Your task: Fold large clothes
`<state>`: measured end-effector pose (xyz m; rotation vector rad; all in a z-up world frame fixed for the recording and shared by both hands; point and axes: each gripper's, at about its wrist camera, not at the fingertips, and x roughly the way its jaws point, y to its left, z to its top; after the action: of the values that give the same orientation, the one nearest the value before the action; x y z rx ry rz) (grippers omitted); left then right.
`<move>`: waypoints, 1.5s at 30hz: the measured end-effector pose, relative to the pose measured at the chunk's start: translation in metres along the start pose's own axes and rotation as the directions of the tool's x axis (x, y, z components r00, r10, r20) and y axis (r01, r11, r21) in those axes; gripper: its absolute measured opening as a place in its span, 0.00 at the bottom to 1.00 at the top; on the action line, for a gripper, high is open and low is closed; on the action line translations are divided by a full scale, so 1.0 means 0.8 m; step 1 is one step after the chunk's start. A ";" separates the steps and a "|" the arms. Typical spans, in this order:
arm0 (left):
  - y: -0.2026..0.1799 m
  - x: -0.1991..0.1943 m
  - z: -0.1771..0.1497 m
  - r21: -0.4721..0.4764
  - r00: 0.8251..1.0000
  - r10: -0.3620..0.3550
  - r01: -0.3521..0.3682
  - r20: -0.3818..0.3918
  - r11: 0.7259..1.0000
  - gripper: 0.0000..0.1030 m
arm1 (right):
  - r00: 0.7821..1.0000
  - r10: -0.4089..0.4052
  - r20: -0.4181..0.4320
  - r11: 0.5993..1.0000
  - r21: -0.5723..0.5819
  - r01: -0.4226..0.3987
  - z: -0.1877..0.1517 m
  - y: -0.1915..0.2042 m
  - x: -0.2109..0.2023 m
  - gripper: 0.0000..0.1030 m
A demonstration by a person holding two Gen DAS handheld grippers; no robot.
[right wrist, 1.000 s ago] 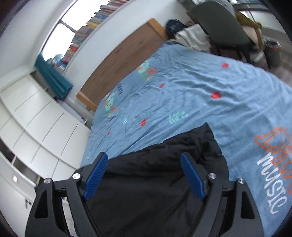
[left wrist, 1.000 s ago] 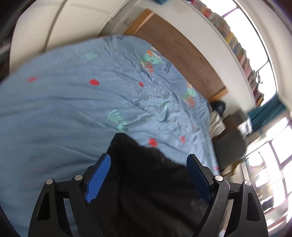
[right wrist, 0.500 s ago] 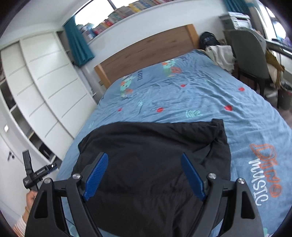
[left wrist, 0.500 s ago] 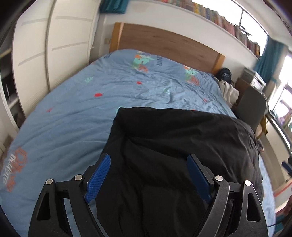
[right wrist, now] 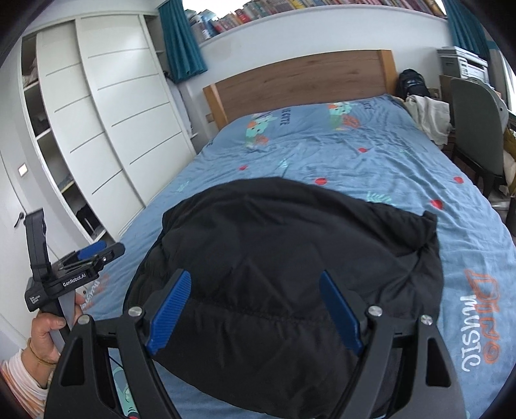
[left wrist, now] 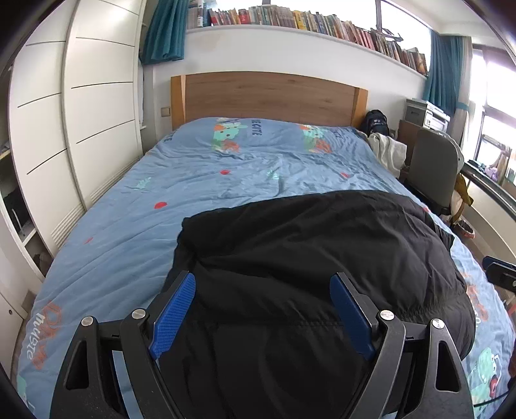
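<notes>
- Black padded jacket (left wrist: 316,258) lies bunched on blue bedspread (left wrist: 200,193), toward foot end, nearer bed's right side.
- L gripper (left wrist: 262,309) above jacket's near part, blue pads (left wrist: 174,316) wide apart, nothing held.
- R gripper (right wrist: 254,309) likewise, jaws apart, empty.
- Wood headboard (left wrist: 267,96) far end; white wardrobe (left wrist: 80,112) on left.

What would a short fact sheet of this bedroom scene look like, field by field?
Setting: bedroom, blue patterned bedspread on a bed with a wooden headboard
Garment: black puffy jacket lying on the bedspread, bunched, not neatly folded
Left tool: open, holding nothing, above the jacket
Right tool: open, holding nothing, above the jacket
Nearby: white wardrobe, grey chair, shelf of books
</notes>
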<state>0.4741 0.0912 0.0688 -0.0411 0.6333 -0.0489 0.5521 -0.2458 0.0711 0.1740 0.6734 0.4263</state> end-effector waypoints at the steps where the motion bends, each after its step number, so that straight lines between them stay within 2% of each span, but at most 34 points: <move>1: -0.003 0.002 -0.002 0.003 1.000 -0.002 0.002 -0.003 1.000 0.82 | 1.000 0.002 -0.004 1.000 -0.004 -0.002 -0.001 0.001 0.004 0.79; 15: -0.032 0.056 -0.031 0.042 0.998 -0.003 0.005 -0.067 0.999 0.82 | 0.998 0.014 -0.058 0.998 -0.055 -0.018 -0.019 0.016 0.077 0.79; 26: -0.040 0.089 -0.035 0.033 0.996 0.002 0.001 -0.089 0.999 0.85 | 0.996 -0.022 -0.082 0.996 -0.085 0.015 -0.024 0.006 0.121 0.79; 35: -0.053 0.149 0.004 0.031 0.983 0.001 0.004 -0.182 1.000 0.87 | 0.992 -0.060 -0.115 0.998 -0.041 0.055 0.008 -0.020 0.178 0.79; 45: -0.065 0.215 0.043 0.012 0.971 0.024 -0.022 -0.240 1.000 0.91 | 0.982 -0.098 -0.159 0.995 0.009 0.101 0.056 -0.066 0.251 0.79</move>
<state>0.6313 0.0297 -0.0026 -0.0186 0.8755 -0.0350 0.7384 -0.2067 -0.0235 0.1233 0.8384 0.3408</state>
